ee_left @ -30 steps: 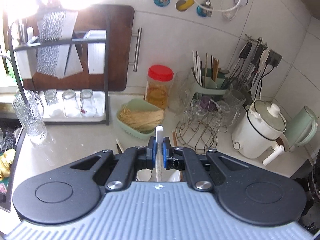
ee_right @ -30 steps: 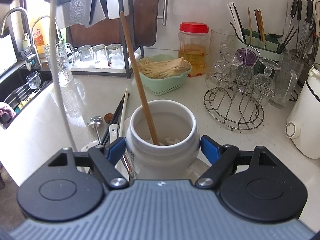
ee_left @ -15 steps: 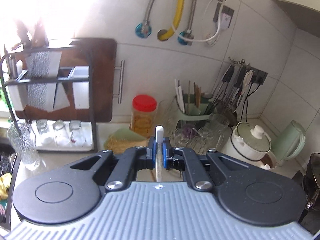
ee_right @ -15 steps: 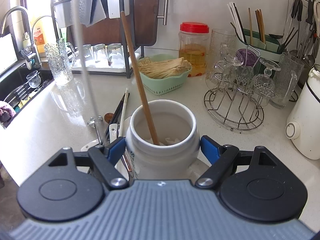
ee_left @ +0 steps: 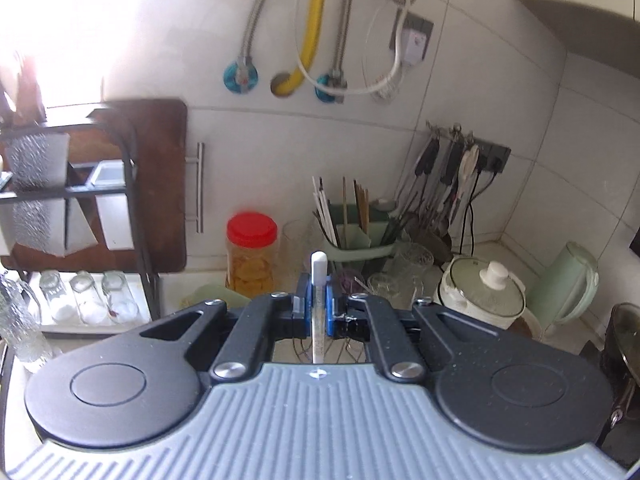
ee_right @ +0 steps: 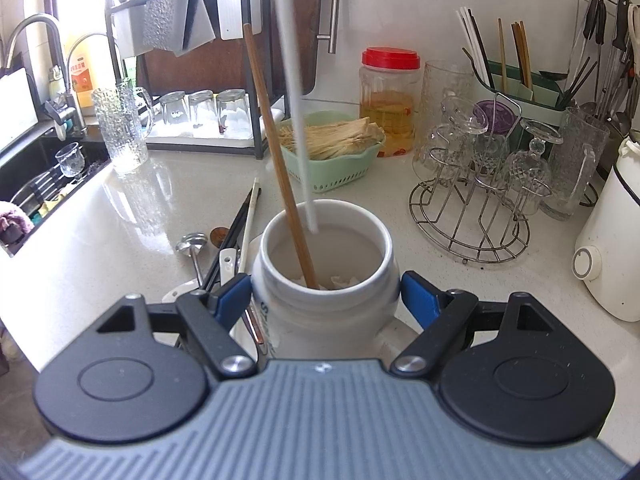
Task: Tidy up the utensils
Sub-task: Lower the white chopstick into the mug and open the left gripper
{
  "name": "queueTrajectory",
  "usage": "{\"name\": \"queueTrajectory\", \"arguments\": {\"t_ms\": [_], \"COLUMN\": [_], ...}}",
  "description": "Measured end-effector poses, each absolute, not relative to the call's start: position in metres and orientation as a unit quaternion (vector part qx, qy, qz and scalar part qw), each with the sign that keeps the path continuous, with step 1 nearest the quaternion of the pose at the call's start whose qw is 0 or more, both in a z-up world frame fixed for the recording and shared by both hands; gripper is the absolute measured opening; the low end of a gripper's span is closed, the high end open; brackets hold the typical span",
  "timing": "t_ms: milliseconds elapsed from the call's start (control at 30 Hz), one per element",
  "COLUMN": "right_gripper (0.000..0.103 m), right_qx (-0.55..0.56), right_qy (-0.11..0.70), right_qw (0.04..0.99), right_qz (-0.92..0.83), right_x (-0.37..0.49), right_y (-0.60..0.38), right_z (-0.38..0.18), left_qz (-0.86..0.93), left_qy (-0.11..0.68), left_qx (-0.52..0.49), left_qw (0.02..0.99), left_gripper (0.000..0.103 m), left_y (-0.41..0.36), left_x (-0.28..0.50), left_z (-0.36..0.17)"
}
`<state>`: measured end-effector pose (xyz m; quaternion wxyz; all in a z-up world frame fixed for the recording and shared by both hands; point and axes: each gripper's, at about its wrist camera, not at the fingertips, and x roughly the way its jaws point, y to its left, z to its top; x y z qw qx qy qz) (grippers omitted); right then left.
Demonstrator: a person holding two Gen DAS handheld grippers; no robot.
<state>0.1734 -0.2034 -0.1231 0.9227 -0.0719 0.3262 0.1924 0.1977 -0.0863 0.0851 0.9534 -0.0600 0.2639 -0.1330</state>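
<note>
My left gripper (ee_left: 318, 304) is shut on a white chopstick (ee_left: 319, 268), whose top end sticks up between the blue pads. In the right wrist view the same white chopstick (ee_right: 296, 112) hangs blurred from above, its lower tip at the mouth of a white ceramic jar (ee_right: 320, 328). My right gripper (ee_right: 326, 292) is shut on that jar, a blue pad on each side. One brown wooden chopstick (ee_right: 276, 148) leans inside the jar. Left of the jar, a small metal ladle (ee_right: 192, 242), black chopsticks, a white chopstick (ee_right: 249, 216) and a white spoon (ee_right: 227, 260) lie loose.
Behind the jar stand a green basket (ee_right: 340, 176), a red-lidded jar (ee_right: 390, 100), a wire rack of glasses (ee_right: 472, 216) and a green utensil holder (ee_right: 532, 92). A white cooker (ee_right: 612, 248) is at the right; a glass mug (ee_right: 120, 132) and sink (ee_right: 36, 184) are at the left.
The white chopstick has swung from the left to over the jar, its tip now at the mouth. The left wrist view has risen and tilted up. The right gripper has not moved.
</note>
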Motion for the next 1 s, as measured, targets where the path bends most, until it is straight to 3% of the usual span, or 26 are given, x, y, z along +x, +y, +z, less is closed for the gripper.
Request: {"name": "queueTrajectory", "arguments": {"t_ms": [367,1000], "right_gripper": [0.084,0.084], "right_qx": [-0.072,-0.067], "right_qy": [0.322,0.319], "right_qw": [0.923,0.925], "right_qz": [0.199,0.198], "right_x": [0.173,0.173], "right_y": [-0.205,-0.206], "right_z": [-0.124,-0.124], "left_qz": [-0.143,-0.15], "left_qy": [0.338,0.439], "left_qx": [-0.063,-0.022], "left_qw": [0.928,0.886], "left_gripper": [0.008,0.009], "left_y": [-0.104,-0.121], "left_x": [0.214,0.216], "left_z": [0.036,0.009]}}
